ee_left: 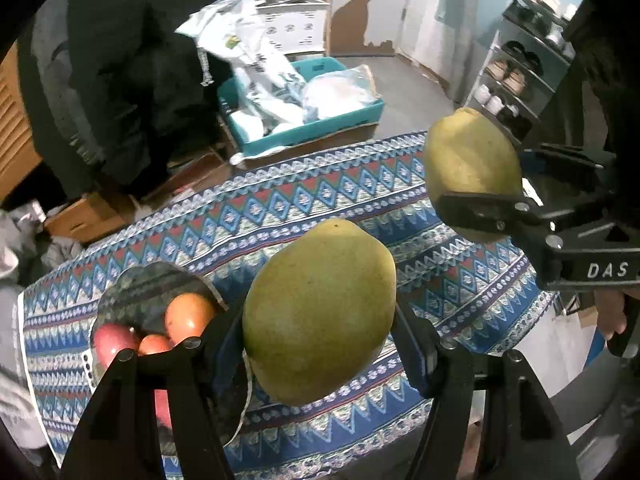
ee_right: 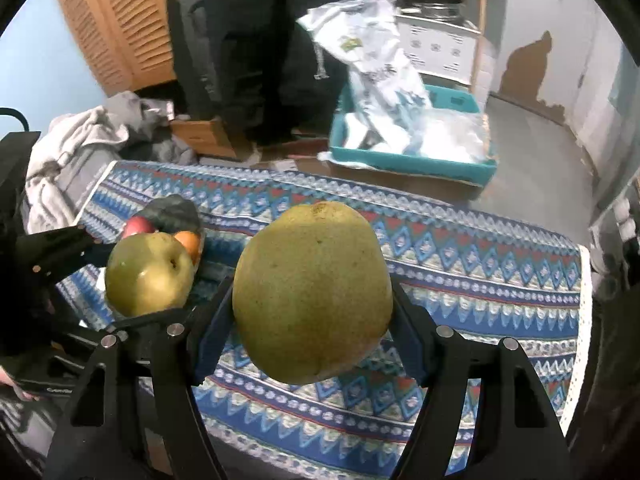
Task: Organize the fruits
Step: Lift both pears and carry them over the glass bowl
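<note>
Mangoes in both tools, both lifted clear of the cloth. Left gripper is spread wide around a green-yellow mango, pads pressing its broad flanks. Right gripper clamps a second mango the same way, fingers wide apart with the fruit filling the gap. Each tool shows in the other's view: right one at, left one at.

Handling, as judgement: fruit looks dense and fairly heavy for a two-finger pinch, firm skin, smooth and slightly waxy, so slip or roll about the pinch axis is the risk. Skin bruises if squeezed hard. Grip across the widest middle, as it is now, looks right; tapered ends would squirt out.

Target is probably the dark bowl on the table's left side, holding an orange, a second smaller orange fruit and a red one. Bowl is shallow and already part full; two big mangoes may sit proud and roll.

Surface: table under a patterned blue cloth, soft, could wrinkle or drag. No other fruit visible on it.

Room: cluttered. Teal crate with bags on the floor beyond, wooden shelf, shoe rack at right, clothes pile at left, a person in dark clothes standing behind the table.
</note>
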Demonstrator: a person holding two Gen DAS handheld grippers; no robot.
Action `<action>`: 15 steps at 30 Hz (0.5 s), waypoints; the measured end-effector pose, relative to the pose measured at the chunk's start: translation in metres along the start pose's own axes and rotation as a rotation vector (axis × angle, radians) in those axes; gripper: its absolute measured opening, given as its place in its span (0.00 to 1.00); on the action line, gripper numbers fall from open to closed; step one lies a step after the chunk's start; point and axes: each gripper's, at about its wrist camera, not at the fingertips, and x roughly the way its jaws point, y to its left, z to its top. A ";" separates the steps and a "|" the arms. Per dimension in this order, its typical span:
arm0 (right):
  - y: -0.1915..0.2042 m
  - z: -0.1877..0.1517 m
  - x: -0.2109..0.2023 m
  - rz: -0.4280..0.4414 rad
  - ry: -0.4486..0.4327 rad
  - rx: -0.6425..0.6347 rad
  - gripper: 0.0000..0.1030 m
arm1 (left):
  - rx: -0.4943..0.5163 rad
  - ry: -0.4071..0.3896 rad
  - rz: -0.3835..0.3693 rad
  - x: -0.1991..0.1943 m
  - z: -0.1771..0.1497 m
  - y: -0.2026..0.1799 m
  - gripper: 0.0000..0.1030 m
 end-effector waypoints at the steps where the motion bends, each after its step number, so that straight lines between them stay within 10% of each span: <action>1: 0.006 0.001 0.003 0.012 0.003 -0.007 0.70 | -0.004 -0.001 0.005 -0.001 -0.002 0.003 0.67; 15: 0.063 0.022 0.045 0.112 0.058 -0.054 0.70 | -0.155 0.000 0.059 -0.012 -0.028 0.080 0.67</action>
